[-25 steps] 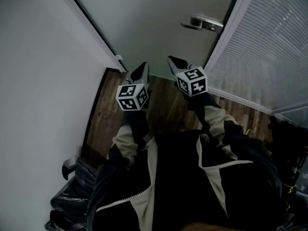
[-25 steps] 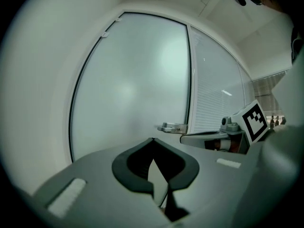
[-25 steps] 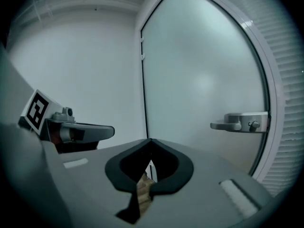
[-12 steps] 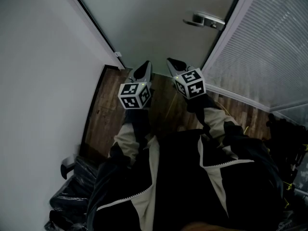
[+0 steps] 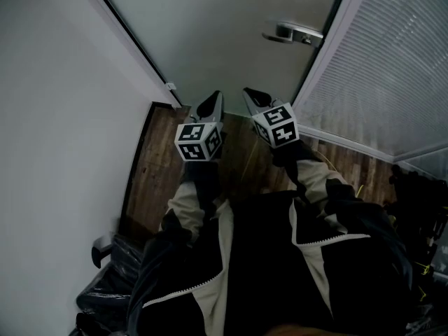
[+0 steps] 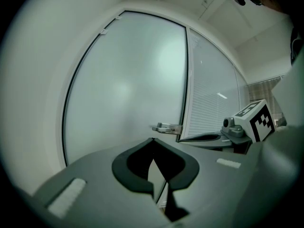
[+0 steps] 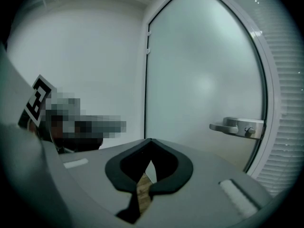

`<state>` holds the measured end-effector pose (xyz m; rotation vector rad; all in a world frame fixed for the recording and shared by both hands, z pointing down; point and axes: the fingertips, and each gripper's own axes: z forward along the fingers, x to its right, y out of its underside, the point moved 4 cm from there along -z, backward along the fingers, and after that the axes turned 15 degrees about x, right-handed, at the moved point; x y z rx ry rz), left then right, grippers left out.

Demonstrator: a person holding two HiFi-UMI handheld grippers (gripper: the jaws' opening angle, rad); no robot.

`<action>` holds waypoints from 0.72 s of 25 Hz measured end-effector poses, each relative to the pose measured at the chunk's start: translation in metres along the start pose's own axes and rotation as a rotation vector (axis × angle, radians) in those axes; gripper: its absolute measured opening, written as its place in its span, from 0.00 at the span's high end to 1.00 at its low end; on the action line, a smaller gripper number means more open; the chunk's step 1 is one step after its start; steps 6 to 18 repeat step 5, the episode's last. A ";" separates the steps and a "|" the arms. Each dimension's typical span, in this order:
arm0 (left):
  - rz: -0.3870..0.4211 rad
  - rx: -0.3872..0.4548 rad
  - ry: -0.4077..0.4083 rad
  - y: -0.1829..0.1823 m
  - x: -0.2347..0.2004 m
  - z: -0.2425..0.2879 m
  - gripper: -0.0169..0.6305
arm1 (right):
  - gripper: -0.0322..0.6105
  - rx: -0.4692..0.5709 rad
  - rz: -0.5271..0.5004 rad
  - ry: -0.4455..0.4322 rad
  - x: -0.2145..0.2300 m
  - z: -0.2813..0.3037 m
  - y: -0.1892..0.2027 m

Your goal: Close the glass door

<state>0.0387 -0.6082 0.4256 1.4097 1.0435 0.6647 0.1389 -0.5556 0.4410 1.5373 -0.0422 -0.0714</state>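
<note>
A smooth white wall (image 5: 56, 117) fills the left. Ahead stands the frosted glass door (image 5: 224, 33), flat and dark-framed, its handle edge beside a finely slatted blind panel (image 5: 392, 75). Below runs a brown plank floor (image 5: 154, 166). The left tongs (image 5: 212, 103) and right tongs (image 5: 255, 96) are both clenched on nothing, short of the door. Its metal lever handle (image 5: 294, 33) is untouched.

Glass door (image 5: 231, 40) — frosted pale grey-green, black-edged. Handle (image 5: 294, 33): silver. Blinds (image 5: 392, 68), right: white, fine horizontal slats. Floor (image 5: 150, 166): brown wood grain. Left gripper (image 5: 213, 100), right gripper (image 5: 253, 93) — grey, cubes patterned in black-and-white squares. Jacket (image 5: 259, 257): black, cream panels.
</note>
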 end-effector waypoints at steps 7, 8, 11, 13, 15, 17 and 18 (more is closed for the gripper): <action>0.008 -0.012 0.012 0.000 0.003 0.002 0.96 | 0.95 0.014 -0.090 -0.002 -0.005 0.000 -0.005; 0.008 -0.012 0.012 0.000 0.003 0.002 0.96 | 0.95 0.014 -0.090 -0.002 -0.005 0.000 -0.005; 0.008 -0.012 0.012 0.000 0.003 0.002 0.96 | 0.95 0.014 -0.090 -0.002 -0.005 0.000 -0.005; 0.008 -0.012 0.012 0.000 0.003 0.002 0.96 | 0.95 0.014 -0.090 -0.002 -0.005 0.000 -0.005; 0.008 -0.012 0.012 0.000 0.003 0.002 0.96 | 0.95 0.014 -0.090 -0.002 -0.005 0.000 -0.005; 0.008 -0.012 0.012 0.000 0.003 0.002 0.96 | 0.95 0.014 -0.090 -0.002 -0.005 0.000 -0.005; 0.008 -0.012 0.012 0.000 0.003 0.002 0.96 | 0.95 0.014 -0.090 -0.002 -0.005 0.000 -0.005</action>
